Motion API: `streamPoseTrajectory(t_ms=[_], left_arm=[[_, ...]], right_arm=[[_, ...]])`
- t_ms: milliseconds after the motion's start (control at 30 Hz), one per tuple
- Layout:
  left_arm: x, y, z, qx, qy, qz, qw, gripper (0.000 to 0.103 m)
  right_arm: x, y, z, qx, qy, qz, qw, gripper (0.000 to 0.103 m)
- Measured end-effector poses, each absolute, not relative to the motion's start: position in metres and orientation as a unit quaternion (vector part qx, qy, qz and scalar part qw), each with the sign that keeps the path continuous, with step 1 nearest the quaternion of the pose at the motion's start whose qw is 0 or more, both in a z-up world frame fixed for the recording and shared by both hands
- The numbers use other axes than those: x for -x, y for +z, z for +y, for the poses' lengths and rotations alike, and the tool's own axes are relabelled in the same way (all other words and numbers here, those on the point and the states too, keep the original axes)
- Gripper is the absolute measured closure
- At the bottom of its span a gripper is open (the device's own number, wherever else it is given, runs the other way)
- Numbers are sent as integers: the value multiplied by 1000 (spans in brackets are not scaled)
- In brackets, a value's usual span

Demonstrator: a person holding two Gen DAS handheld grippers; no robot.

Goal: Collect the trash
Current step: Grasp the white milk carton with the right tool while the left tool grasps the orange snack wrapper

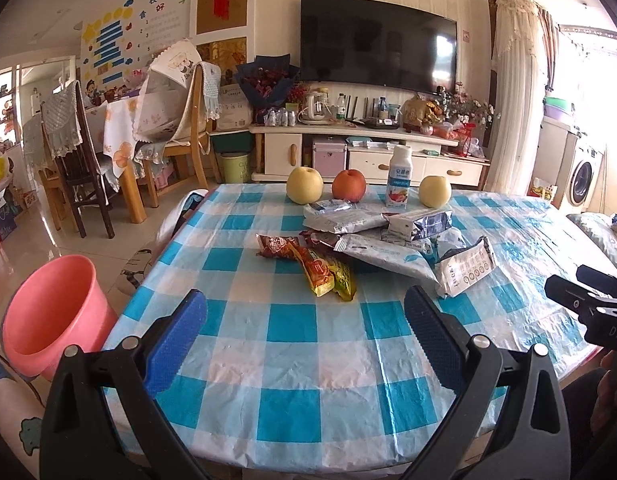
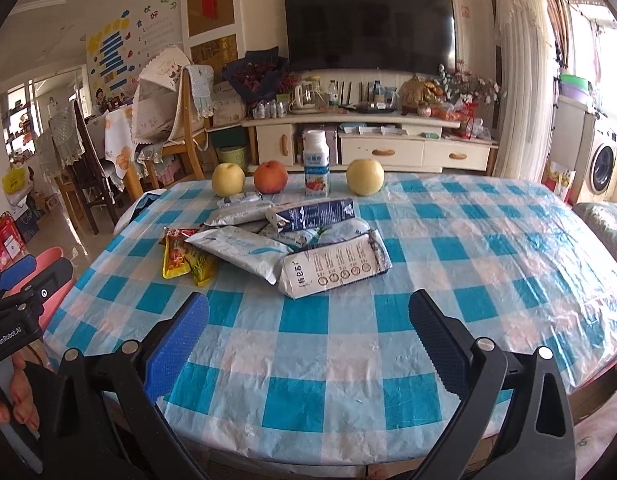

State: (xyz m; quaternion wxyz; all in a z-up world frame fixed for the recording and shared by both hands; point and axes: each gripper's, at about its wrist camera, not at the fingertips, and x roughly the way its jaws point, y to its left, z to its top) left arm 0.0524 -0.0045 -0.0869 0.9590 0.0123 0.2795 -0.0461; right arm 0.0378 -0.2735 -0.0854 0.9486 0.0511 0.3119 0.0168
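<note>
Pink plastic forms the bucket (image 1: 54, 312) standing on the floor just beside the table's left edge. Next to it, the left gripper (image 1: 304, 320) hovers over the near part of the blue-and-white checked tablecloth (image 1: 292, 360), its blue-padded jaws spread wide with nothing between them. Further in, the trash lies in a loose heap at the table's middle: red and yellow snack wrappers (image 1: 320, 268) on the left of the pile, silver-white empty packets (image 1: 388, 256) overlapping toward the right, and a flattened white pouch (image 2: 336, 268) nearest the right gripper. Behind the heap, along the far edge, stand a yellow pear (image 1: 304, 185), a red apple (image 1: 349, 185), a small white bottle (image 1: 399, 179) and a second pear (image 1: 435, 191). The right gripper (image 2: 308, 320) is also open and empty, held above the cloth, short of the pile.
</note>
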Motion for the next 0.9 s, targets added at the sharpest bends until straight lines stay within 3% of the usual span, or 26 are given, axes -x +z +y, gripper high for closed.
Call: streamPoseTrajectory(t_ms=[367, 700, 900], left_arm=[[-119, -113, 6, 22, -62, 310, 949, 4], [-165, -132, 3, 72, -104, 345, 930, 4], [-187, -155, -16, 61, -95, 387, 915, 4]], right_arm=[[-84, -116, -292, -102, 64, 352, 928, 4], [-140, -152, -338, -237, 68, 404, 881, 4], [-156, -151, -322, -187, 73, 403, 893, 4]])
